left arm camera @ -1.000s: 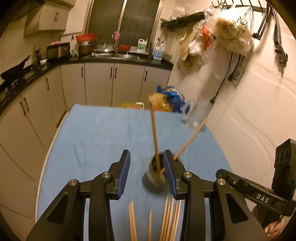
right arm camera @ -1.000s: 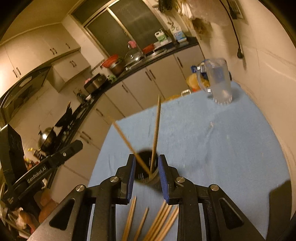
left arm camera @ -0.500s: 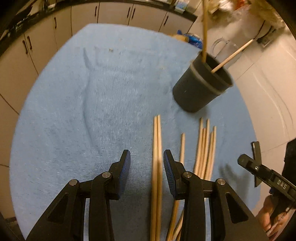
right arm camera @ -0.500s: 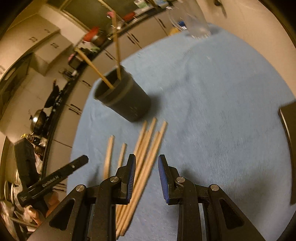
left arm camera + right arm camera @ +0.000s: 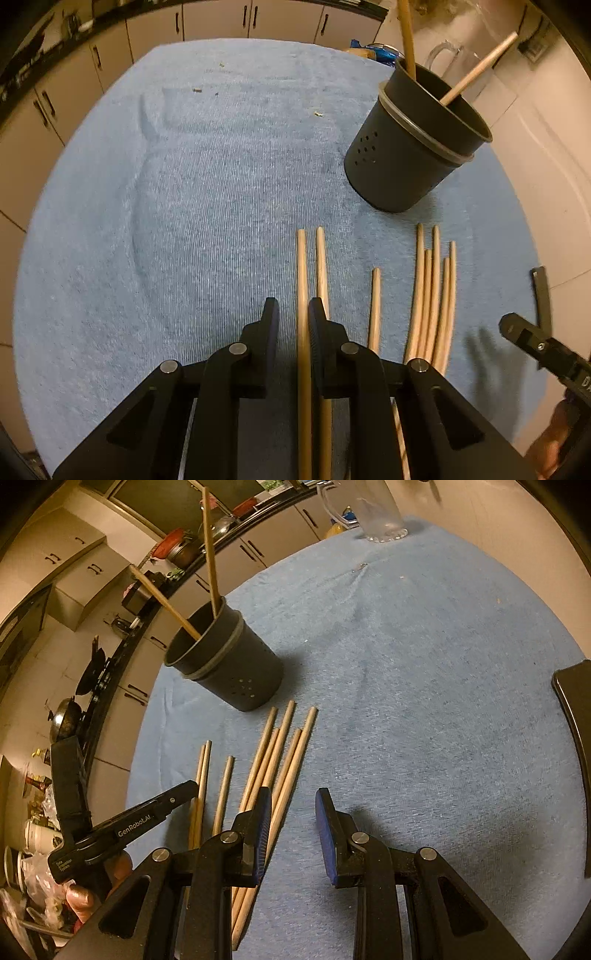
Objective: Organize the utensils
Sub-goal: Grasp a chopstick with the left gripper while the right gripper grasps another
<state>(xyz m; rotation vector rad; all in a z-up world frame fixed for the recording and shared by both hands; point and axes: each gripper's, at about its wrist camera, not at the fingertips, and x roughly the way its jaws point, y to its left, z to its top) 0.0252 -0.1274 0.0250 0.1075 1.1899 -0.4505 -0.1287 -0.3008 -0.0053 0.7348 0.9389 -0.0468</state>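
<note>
A home kitchen: cream cabinets point(image 5: 255, 550), dark countertop point(image 5: 122, 653), wok point(image 5: 92, 672).

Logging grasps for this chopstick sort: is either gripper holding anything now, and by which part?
Nothing is held. The left gripper straddles one chopstick at mid-length, unclamped; the right gripper is open and empty.

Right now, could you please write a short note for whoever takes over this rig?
Left gripper: open, low over the cloth, fingers straddling one chopstick of the left pair.
Right gripper: open, holding nothing, its left finger above the bundle of five.
Holder: upright, two chopsticks inside.
Left: eight chopsticks lie flat on the blue cloth; put them in the holder.
</note>
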